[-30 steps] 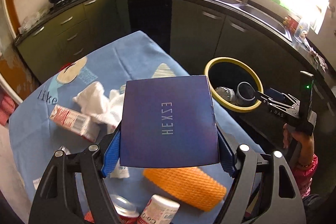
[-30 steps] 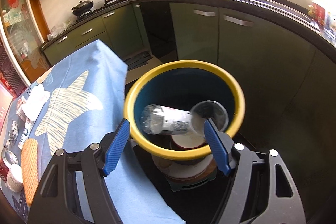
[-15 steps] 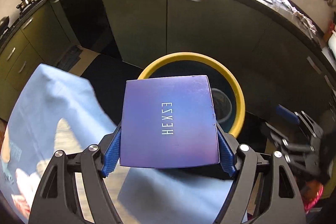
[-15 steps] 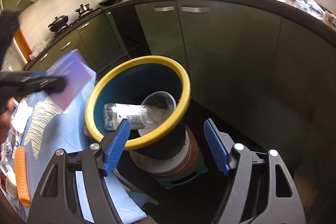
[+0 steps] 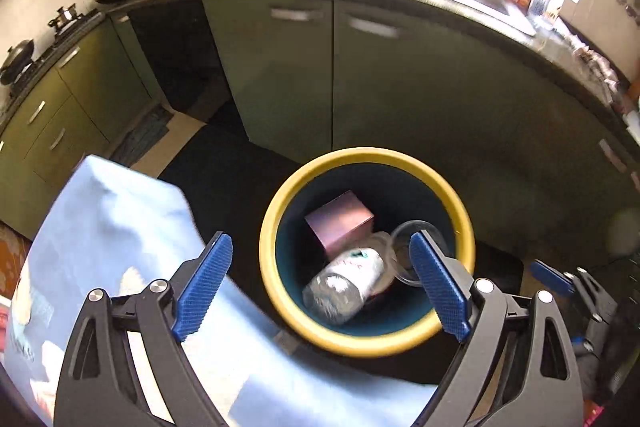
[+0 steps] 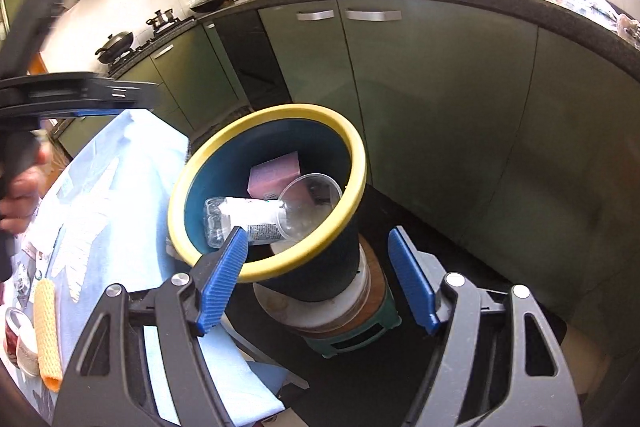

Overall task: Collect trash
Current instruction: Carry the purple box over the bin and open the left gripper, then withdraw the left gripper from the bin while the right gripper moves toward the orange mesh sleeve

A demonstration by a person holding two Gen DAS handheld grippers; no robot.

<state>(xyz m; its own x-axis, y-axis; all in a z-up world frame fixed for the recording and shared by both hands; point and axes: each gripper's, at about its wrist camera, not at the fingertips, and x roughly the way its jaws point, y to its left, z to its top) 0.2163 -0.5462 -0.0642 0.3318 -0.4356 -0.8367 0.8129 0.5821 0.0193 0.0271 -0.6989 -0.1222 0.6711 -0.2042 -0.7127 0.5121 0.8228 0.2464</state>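
Left tool (image 5: 320, 283) just let go, jaws opening, nothing between them; box (image 5: 339, 223) now lies in bin (image 5: 280, 291) on bottle (image 5: 344, 283). Right tool (image 6: 316, 281) wide, empty, beside bin. More trash remains on tabletop (image 6: 108, 203).

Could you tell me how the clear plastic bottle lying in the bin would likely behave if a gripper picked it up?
The plastic bottle looks empty, so probably light. Its thin clear wall would likely dent under the pads. Lying on its side, round-bodied, against the clear cup, it may roll or slip.
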